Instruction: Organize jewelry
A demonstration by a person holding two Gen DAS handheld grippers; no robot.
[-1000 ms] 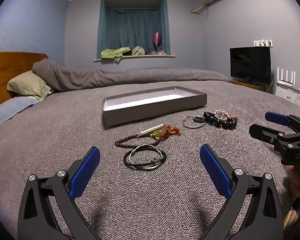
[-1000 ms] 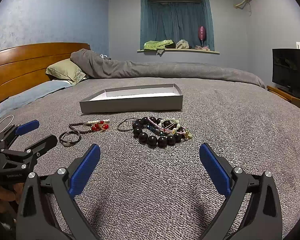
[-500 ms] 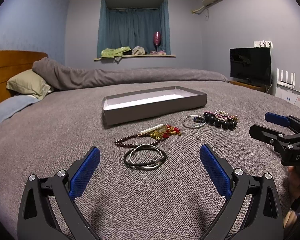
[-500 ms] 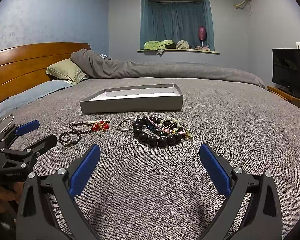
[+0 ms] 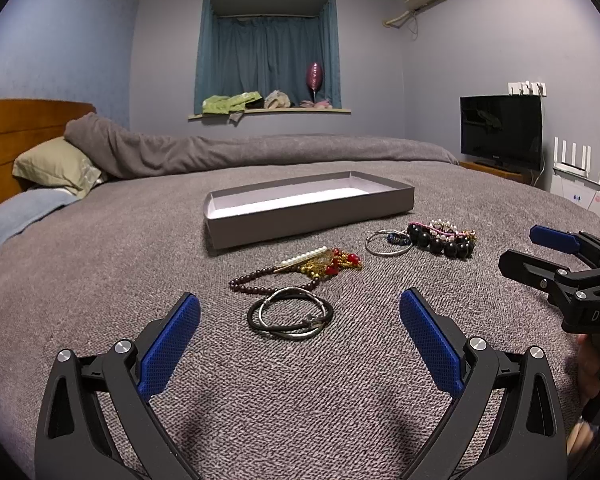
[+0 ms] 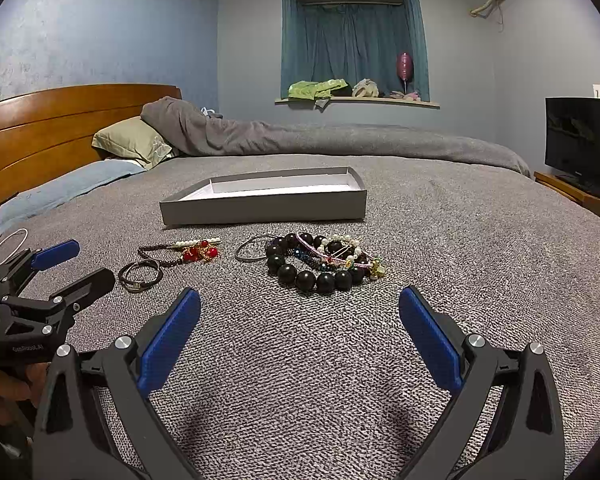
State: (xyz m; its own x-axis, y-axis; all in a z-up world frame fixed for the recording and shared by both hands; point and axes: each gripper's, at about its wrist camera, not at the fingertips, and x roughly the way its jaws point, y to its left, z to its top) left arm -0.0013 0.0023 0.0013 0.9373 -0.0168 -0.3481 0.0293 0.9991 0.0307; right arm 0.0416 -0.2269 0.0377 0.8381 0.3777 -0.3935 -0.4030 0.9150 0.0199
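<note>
- Jewelry: black bead bracelet point(image 6: 314, 276) pile + bangles point(image 5: 290, 313) on grey bedspread point(image 5: 100, 280), near empty tray point(image 5: 308, 216).
- L gripper point(image 5: 300, 336) & R gripper point(image 6: 300, 328): both spread wide, holding nothing.

Bare grey bedspread point(image 6: 480, 248) lies between the wide-open right gripper point(image 6: 300, 332) and the heap of black-bead bracelets point(image 6: 320, 264), and open cover runs on to the right of that heap. Ahead of the spread left gripper point(image 5: 300, 336) the black and silver bangles point(image 5: 290, 314) lie just beside a dark bead string point(image 5: 260, 282). Beyond both clusters the grey tray point(image 5: 312, 220) stands across the way, its low wall facing the grippers, with clear strips of bedspread between tray and jewelry.
</note>
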